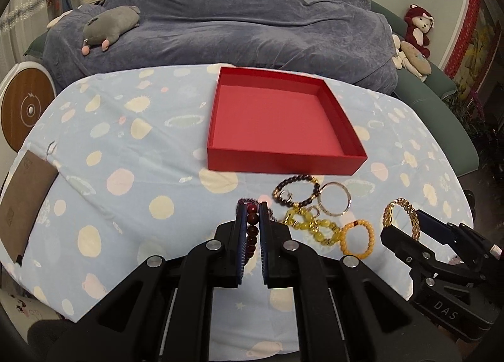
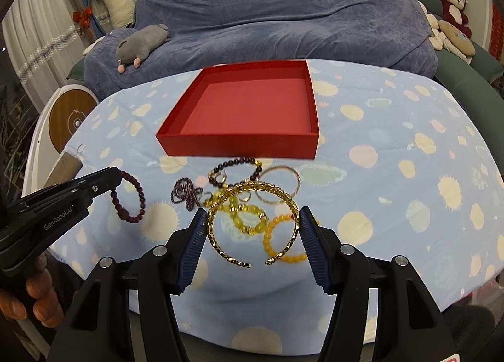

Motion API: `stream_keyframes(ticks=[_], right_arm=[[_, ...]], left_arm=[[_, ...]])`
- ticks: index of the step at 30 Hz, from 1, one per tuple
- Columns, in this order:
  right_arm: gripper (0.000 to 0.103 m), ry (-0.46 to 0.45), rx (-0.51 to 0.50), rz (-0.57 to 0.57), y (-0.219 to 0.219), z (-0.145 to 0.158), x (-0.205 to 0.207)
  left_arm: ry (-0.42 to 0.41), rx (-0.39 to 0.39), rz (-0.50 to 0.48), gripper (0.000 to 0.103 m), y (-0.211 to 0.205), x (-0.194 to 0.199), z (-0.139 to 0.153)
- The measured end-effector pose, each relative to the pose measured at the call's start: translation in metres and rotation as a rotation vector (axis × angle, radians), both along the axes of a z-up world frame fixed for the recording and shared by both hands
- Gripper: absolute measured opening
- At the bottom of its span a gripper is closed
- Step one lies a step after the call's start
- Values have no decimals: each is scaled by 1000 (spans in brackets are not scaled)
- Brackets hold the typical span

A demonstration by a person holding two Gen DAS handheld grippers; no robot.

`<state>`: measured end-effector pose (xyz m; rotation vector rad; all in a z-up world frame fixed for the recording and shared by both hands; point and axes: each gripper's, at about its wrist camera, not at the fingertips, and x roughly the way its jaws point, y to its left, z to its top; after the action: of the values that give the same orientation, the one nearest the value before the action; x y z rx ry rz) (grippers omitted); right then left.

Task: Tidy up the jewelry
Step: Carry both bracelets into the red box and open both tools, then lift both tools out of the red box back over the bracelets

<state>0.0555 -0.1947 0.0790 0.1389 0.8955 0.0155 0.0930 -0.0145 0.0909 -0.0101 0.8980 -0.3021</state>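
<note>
An empty red box [image 1: 277, 116] [image 2: 252, 110] sits on the spotted blue cloth. My left gripper [image 1: 252, 209] is shut on a dark red bead bracelet [image 1: 252, 229], which hangs from it in the right wrist view [image 2: 134, 201]. My right gripper [image 2: 252, 220] is shut on an open gold chain cuff [image 2: 252, 220], held by its two sides above the cloth; it also shows in the left wrist view [image 1: 401, 214]. On the cloth before the box lie a dark bead bracelet [image 2: 236, 170], a thin silver bangle [image 2: 278, 185], a yellow bead bracelet [image 2: 249, 220], an orange bead bracelet [image 2: 277, 236] and a purple bead string [image 2: 186, 193].
A blue-covered sofa [image 2: 283, 15] with a grey plush toy [image 2: 141, 44] stands behind the table. A brown card [image 1: 22, 204] lies at the table's left edge. A round white and wood device [image 1: 28, 107] stands at the left. Plush toys [image 1: 415, 37] sit at the right.
</note>
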Motion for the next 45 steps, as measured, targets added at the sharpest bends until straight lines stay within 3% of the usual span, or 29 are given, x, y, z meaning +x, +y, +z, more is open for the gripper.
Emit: stream_keyframes(ticks=[6, 10, 18, 24, 33, 35, 36, 37, 45], right_arm=[[57, -33, 9, 26, -16, 25, 66], [57, -23, 40, 23, -28, 25, 128], [57, 38, 25, 37, -39, -11, 245], [57, 101, 30, 32, -46, -48, 299], [58, 128, 16, 17, -46, -71, 322], [59, 120, 8, 12, -47, -70, 323], [60, 113, 3, 10, -46, -68, 322], [62, 106, -4, 4, -46, -66, 321], [66, 47, -33, -2, -48, -39, 301]], left_arm=[[-58, -8, -72, 8, -24, 55, 31], [-74, -16, -92, 8, -43, 108, 32], [-39, 8, -102, 8, -75, 215, -5], [21, 15, -74, 8, -84, 271, -39], [70, 28, -20, 10, -77, 294, -67], [58, 31, -21, 20, -77, 291, -66], [50, 37, -17, 33, -77, 290, -64], [36, 49, -5, 40, -77, 289, -62], [-30, 71, 0, 49, -74, 273, -40]])
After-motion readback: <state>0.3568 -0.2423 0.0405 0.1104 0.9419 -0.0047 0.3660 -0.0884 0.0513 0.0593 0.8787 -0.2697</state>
